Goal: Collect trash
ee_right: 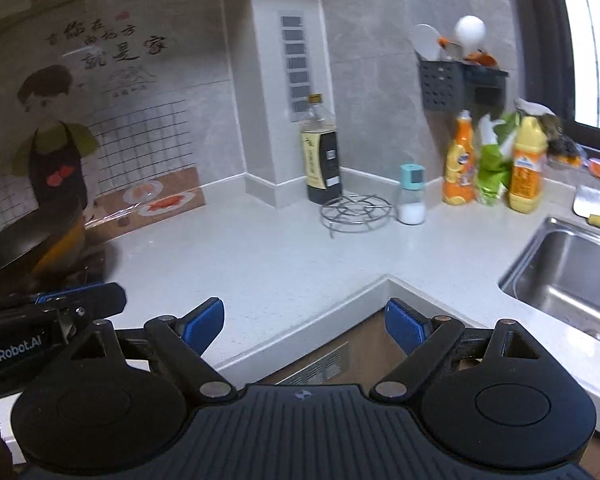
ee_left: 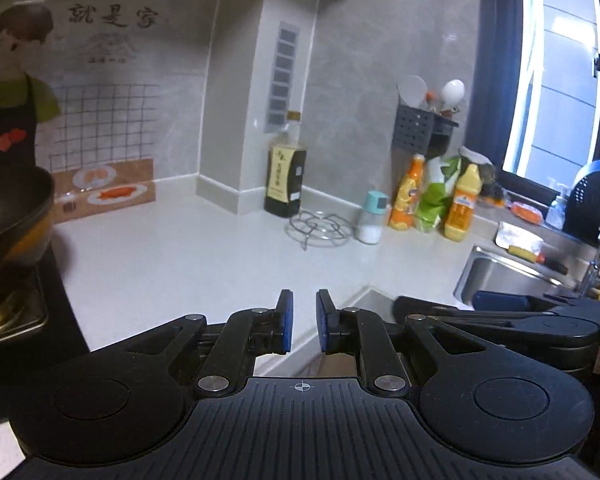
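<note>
- Left gripper [ee_left: 302, 322] nearly closed on nothing; right gripper [ee_right: 304, 326] spread wide, empty.
- No obvious trash; green bag [ee_right: 492, 168] far right, nearer the right.

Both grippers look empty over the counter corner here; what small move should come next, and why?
Probably carry the right gripper, jaws wide and empty, toward the green bag wedged between the orange bottle and yellow bottle. It looks like the likeliest trash; the left gripper is nearly closed, holding nothing.
</note>
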`<state>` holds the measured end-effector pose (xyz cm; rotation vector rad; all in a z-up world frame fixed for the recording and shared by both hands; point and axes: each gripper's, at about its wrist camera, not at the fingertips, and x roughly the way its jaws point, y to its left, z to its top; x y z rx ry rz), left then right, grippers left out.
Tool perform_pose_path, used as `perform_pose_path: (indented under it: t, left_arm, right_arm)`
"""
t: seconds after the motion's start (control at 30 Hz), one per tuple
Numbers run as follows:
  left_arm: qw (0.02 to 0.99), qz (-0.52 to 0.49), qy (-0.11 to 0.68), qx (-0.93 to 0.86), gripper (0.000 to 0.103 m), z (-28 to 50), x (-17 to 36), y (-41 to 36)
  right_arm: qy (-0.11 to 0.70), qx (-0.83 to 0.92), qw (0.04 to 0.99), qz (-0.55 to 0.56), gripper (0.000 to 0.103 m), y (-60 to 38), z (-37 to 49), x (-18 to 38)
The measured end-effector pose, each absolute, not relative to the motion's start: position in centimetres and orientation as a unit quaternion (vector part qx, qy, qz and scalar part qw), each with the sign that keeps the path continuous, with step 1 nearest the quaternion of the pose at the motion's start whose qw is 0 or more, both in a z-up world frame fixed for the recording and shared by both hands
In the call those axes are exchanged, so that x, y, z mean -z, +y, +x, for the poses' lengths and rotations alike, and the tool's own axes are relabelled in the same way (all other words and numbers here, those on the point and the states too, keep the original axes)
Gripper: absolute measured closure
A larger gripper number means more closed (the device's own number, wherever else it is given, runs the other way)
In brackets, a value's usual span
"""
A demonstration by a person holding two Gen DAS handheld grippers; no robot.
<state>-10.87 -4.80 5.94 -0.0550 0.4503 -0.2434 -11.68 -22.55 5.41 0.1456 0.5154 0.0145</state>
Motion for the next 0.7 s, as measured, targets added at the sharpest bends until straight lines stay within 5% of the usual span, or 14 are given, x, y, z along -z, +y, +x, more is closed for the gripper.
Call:
perform_pose_path:
  t: [0.7]
  left_arm:
    - [0.964,-0.018,0.251,0.088,0.087,-10.6,-5.0,-3.6]
  right_arm:
    - [0.271,-0.045,0.959,0.062,0.015,-20.3,-11.5,-4.6]
